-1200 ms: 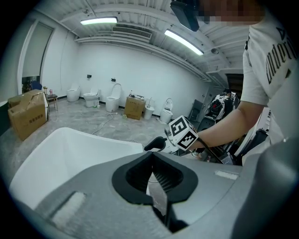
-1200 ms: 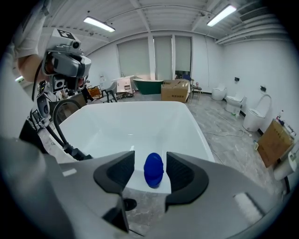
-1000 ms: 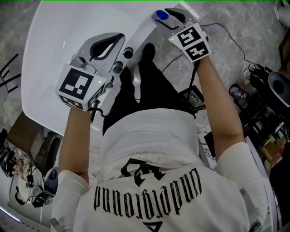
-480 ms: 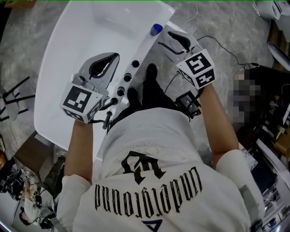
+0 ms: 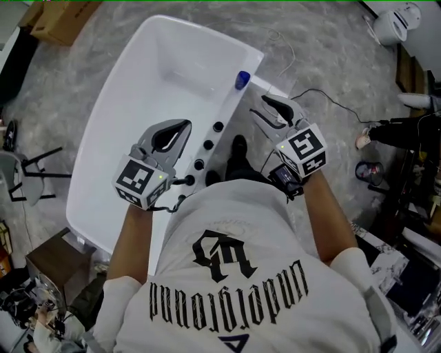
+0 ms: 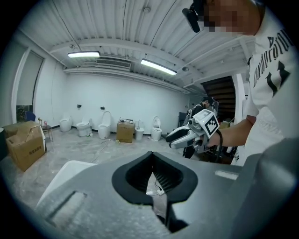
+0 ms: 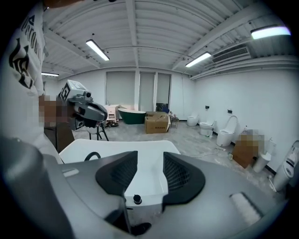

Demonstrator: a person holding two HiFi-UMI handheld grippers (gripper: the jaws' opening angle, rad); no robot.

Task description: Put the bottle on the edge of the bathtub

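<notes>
Nearest, at the bottom of the frame, is the white shirt (image 5: pixel 234 276). The black gothic lettering across it sits upside down and I can't read it.

Just above it, at centre left, is the left gripper (image 5: pixel 183 127). Its jaws are together at the tips and hold nothing. At centre right, the right gripper (image 5: pixel 260 107) has jaws that have just been closing a little. They are still apart with nothing between them, and only the white tub (image 5: pixel 138 96) shows through the gap. Each gripper carries a cube of black-and-white square markers (image 5: pixel 141 180), which are patterns, not words.

Between the two grippers, a row of dark knobs (image 5: pixel 208 145) runs up the tub's near rim.

Further along that rim, at upper middle, the blue-topped bottle (image 5: pixel 242 80) stands on the edge, well apart from both grippers. No label on it is legible.

To my eye the placing is done and all that remains is to back off. Both grippers should stay high and on their own side of the rim, since a swing across the ledge could knock the bottle into the basin.

At the far upper left lies a brown box (image 5: pixel 65 12) with no print I can make out.
</notes>
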